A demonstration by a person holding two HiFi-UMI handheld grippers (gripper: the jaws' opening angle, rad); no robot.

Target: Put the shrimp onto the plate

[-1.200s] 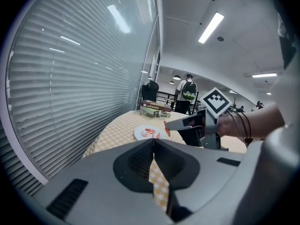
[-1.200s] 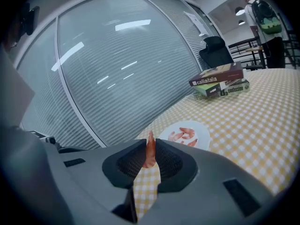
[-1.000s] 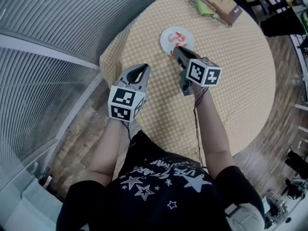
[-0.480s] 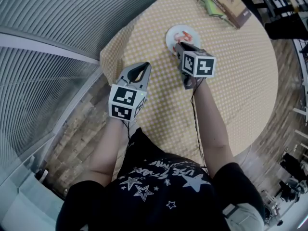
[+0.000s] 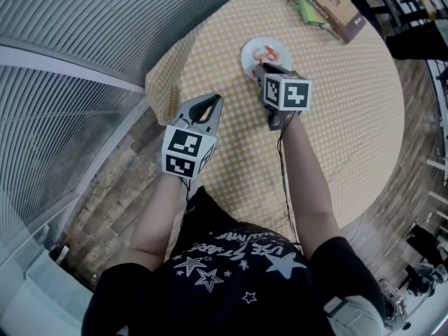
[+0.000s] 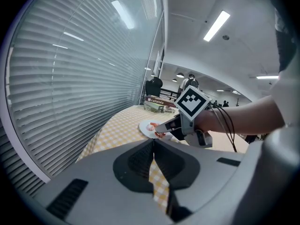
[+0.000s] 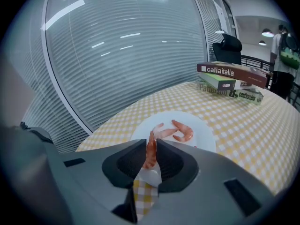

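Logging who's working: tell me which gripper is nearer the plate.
Right. The right gripper is at the plate's near rim, shut on a shrimp; the left gripper hangs back by the table edge.

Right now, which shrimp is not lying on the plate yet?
The shrimp pinched upright between the right gripper's jaws; the pale shrimp and the curled orange shrimp lie flat on the white plate.
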